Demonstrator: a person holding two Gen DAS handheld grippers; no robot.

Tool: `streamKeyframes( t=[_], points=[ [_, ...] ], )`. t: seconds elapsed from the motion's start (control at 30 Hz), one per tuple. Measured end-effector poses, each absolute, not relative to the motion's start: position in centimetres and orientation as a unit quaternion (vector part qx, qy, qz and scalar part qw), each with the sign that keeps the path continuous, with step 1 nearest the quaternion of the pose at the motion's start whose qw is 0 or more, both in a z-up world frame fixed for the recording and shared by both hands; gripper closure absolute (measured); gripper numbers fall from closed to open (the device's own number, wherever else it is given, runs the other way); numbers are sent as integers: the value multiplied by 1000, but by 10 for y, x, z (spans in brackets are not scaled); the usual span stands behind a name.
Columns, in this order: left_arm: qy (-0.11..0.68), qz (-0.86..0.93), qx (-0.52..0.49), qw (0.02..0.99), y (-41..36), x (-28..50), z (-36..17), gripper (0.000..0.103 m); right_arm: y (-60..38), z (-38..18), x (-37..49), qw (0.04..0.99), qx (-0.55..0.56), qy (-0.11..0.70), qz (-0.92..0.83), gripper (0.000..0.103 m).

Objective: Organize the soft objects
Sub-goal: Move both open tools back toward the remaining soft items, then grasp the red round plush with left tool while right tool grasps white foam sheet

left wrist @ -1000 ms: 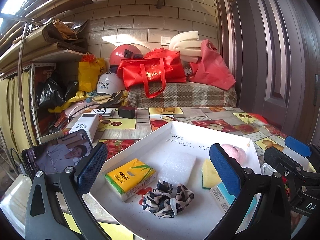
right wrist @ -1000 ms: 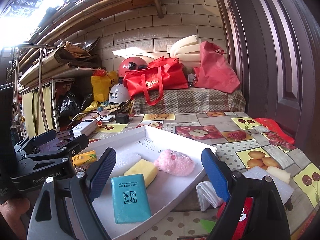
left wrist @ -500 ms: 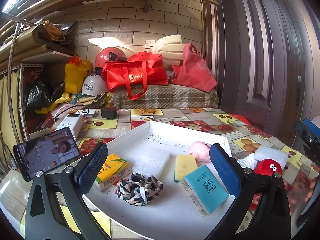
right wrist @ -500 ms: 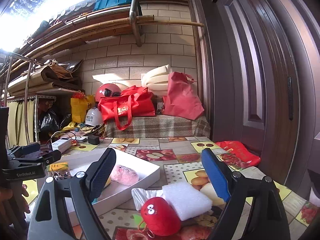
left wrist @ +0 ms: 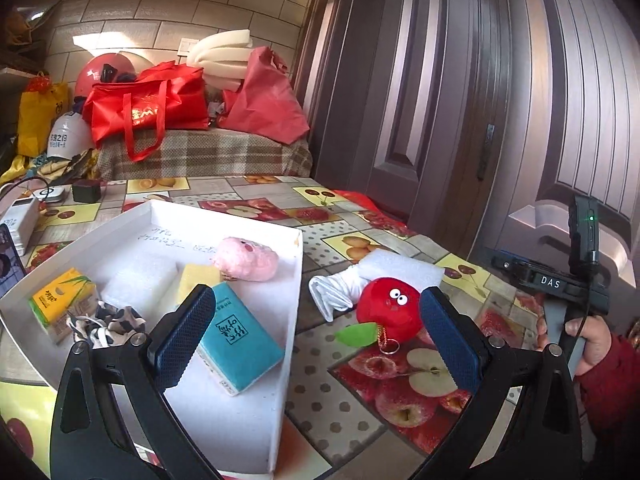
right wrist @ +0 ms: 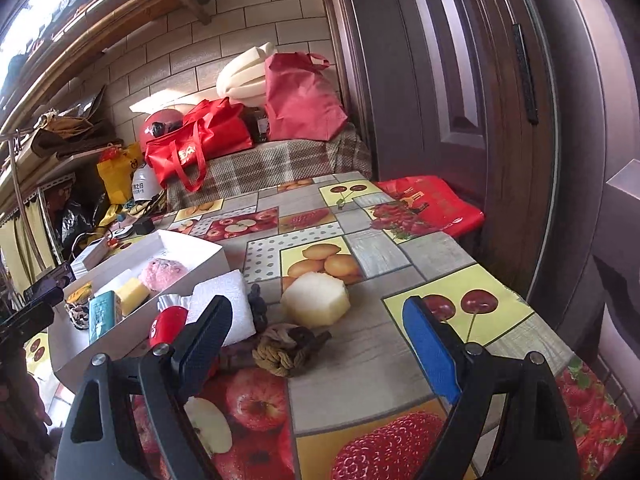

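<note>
A white tray (left wrist: 256, 432) holds a teal tissue pack (left wrist: 236, 340), a yellow sponge (left wrist: 198, 278), a pink plush (left wrist: 246, 258), white foam (left wrist: 138, 282), a yellow tissue pack (left wrist: 60, 304) and a spotted scrunchie (left wrist: 108, 324). Right of the tray lie a red apple plush (left wrist: 388, 310), a white cloth (left wrist: 332, 292) and a white foam block (left wrist: 400, 268). My left gripper (left wrist: 316, 336) is open and empty, above the tray's right edge. My right gripper (right wrist: 320, 340) is open and empty, above a brown knotted rope (right wrist: 280, 354) and a pale hexagonal sponge (right wrist: 316, 300).
The fruit-print tablecloth (right wrist: 380, 360) ends at a dark wooden door (right wrist: 480, 120) on the right. Red bags (left wrist: 148, 108) and helmets sit on a plaid-covered bench (left wrist: 200, 156) behind. A phone and chargers (left wrist: 20, 216) lie at far left.
Both grippers have swung to the right. The left view now centres on the tray's right edge and the apple plush. The right view now shows the rope and the hexagonal sponge.
</note>
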State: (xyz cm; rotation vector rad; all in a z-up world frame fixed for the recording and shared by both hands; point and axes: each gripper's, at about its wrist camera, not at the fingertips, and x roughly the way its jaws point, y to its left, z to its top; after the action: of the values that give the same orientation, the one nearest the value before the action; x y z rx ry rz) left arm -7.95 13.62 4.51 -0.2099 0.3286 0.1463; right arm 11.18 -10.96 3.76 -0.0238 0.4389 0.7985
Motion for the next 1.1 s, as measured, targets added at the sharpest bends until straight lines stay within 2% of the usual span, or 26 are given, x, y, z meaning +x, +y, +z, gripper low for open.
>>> streamKeyframes(
  t=[0.23, 0.53, 0.63, 0.67, 0.7, 0.87, 1.1],
  points=[
    [252, 23, -31, 967, 85, -21, 35, 1, -74, 32, 117, 865, -47, 225, 446, 15],
    [337, 35, -43, 940, 79, 41, 14, 2, -21, 23, 125, 824, -80, 263, 495, 16],
    [358, 36, -46, 932, 80, 51, 7, 20, -12, 18, 124, 811, -101, 281, 504, 31],
    [365, 34, -50, 929, 81, 53, 4, 39, -14, 18, 124, 811, -97, 279, 505, 43],
    [366, 27, -54, 929, 82, 53, 4, 40, -16, 19, 125, 814, -98, 278, 501, 49],
    [346, 30, -64, 936, 83, 45, 8, 44, -33, 17, 137, 814, -61, 293, 498, 51],
    [239, 60, -40, 968, 75, 9, 31, 43, -72, 34, 122, 847, 12, 219, 484, 51]
  ],
)
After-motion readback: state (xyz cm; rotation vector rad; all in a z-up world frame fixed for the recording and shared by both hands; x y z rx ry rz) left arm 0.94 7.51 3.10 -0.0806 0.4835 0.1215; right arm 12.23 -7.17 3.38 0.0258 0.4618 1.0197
